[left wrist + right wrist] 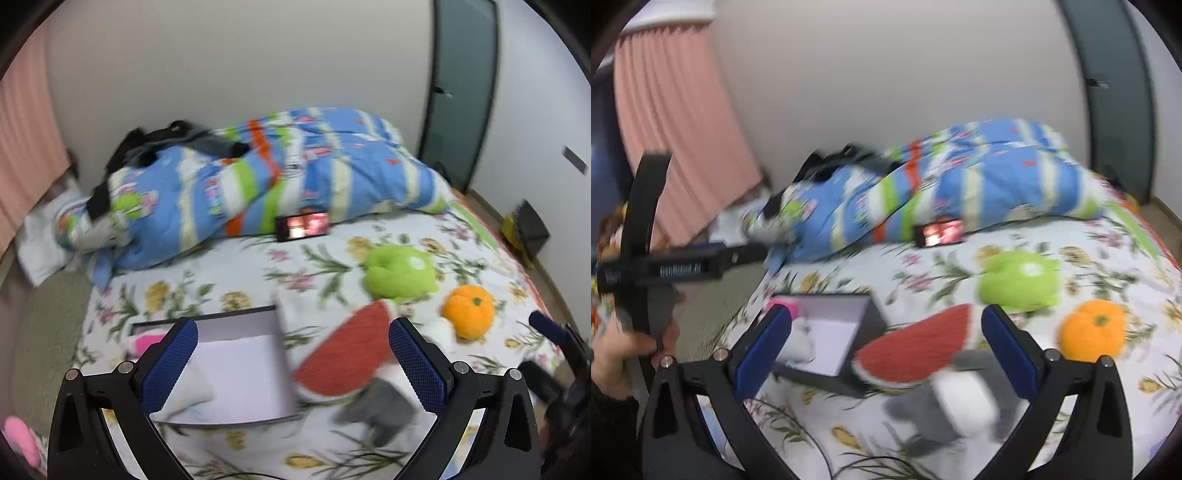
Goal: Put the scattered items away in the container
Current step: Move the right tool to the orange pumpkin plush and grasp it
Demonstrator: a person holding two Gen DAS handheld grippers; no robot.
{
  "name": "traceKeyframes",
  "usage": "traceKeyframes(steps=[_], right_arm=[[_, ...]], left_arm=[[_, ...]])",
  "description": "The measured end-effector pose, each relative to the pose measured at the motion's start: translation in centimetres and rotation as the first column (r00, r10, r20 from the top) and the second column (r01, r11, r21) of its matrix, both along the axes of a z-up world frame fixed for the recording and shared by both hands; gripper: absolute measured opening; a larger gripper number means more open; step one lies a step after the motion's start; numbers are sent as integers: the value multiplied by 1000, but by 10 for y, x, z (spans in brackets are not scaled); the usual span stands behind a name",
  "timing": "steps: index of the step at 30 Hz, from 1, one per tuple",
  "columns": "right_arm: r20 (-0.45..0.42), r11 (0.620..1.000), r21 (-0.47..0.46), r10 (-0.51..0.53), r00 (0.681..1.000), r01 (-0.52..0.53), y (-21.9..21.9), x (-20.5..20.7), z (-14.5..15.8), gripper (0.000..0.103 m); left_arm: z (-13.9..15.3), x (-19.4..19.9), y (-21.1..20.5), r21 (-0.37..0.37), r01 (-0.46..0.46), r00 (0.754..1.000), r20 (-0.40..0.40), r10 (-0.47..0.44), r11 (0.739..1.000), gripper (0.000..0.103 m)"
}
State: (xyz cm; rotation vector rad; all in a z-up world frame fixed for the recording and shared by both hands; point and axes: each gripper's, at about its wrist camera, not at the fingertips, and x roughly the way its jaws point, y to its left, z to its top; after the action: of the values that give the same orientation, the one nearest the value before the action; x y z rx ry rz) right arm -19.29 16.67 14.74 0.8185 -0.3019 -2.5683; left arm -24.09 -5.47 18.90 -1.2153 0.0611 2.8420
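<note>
The box [240, 354], a shallow dark-walled container with a pale inside, lies on the flowered bedspread [325, 266]. In the left wrist view it sits just behind the left gripper [293, 363], nearer its left finger; in the right wrist view the box [831, 343] lies beyond the left finger of the right gripper [886, 354]. A white soft item [803, 341] and a pink one [781, 305] rest in the box at its far-left end.

Just right of the box, between the fingers of each gripper as seen, lies a red watermelon-slice plush [345, 354], touching the box's right wall or nearly so. Nearer the tongs than the slice is a grey and white plush [956, 410]. Beyond the right finger sit an orange plush [469, 310] and, farther back, a green plush [400, 271].

Both grippers stand with their blue pads wide apart, holding nothing, above the bedspread. The left gripper also shows at the left edge of the right wrist view, held by a hand [617, 354].

Farther back, a phone [303, 227] with a lit screen lies against a heaped striped quilt [258, 177]. A pink curtain [672, 129] hangs off to the left
</note>
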Motion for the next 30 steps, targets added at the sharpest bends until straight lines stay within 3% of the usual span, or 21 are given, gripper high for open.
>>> traceKeyframes(steps=[3,5,12,18,25,30], right_arm=[[18,997,-46,-69,997,70,58,6,4,103],[33,990,-83,-109,994,111,95,8,3,103],[114,965,-135,-209,971,224,185,2,-32,103],[268,927,-251,-210,940,279,243,-24,-97,103],[431,877,-358,-150,890,321,284,-67,-181,103],[449,871,-411,-64,891,270,289,-105,-218,103]], left_arm=[[-9,-14,32,120,5,994,108,-18,993,103],[-20,-27,57,161,12,986,164,-39,987,103],[-78,-57,164,57,121,951,278,-132,991,103],[-140,-76,235,60,193,904,378,-201,979,103],[-211,-93,304,76,346,833,433,-344,935,103],[-256,-110,340,46,445,797,436,-418,895,103]])
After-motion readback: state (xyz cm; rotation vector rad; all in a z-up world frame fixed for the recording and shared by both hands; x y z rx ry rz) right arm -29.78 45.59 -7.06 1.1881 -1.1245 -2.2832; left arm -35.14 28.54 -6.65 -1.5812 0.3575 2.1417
